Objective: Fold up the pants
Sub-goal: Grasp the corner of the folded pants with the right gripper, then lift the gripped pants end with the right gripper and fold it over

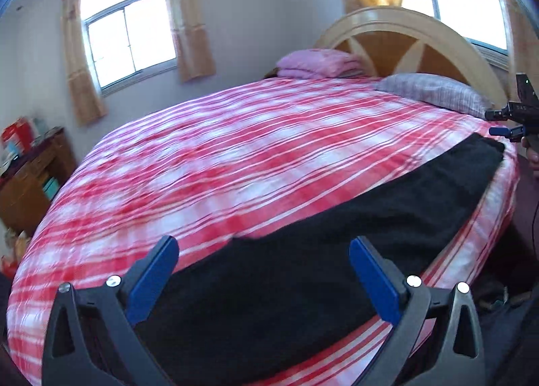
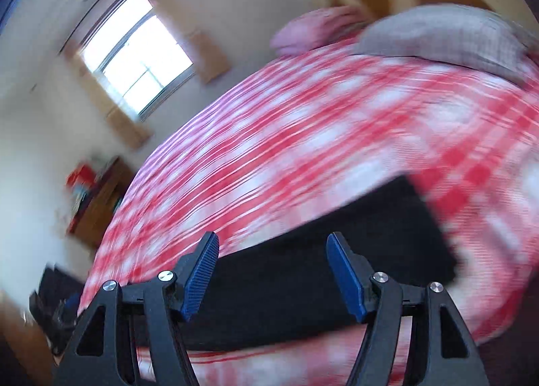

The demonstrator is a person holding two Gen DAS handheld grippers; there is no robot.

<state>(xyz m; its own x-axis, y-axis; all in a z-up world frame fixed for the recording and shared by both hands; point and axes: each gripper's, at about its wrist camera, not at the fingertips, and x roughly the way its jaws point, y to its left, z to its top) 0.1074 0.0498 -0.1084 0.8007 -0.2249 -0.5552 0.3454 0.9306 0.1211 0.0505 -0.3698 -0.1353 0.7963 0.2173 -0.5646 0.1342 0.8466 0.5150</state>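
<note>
Black pants (image 1: 337, 237) lie flat in a long strip along the near edge of the bed, on a red and white plaid cover (image 1: 235, 156). My left gripper (image 1: 262, 271) is open and empty, just above one end of the pants. My right gripper (image 2: 273, 268) is open and empty, above the other end of the pants (image 2: 320, 251). The right gripper also shows at the far right of the left wrist view (image 1: 502, 123), near the pants' far end. The right wrist view is blurred by motion.
A grey pillow (image 1: 434, 92) and a folded pink blanket (image 1: 316, 64) lie by the wooden headboard (image 1: 404, 35). A wooden cabinet (image 1: 30, 177) with clutter stands left of the bed. Windows with curtains are on the walls behind.
</note>
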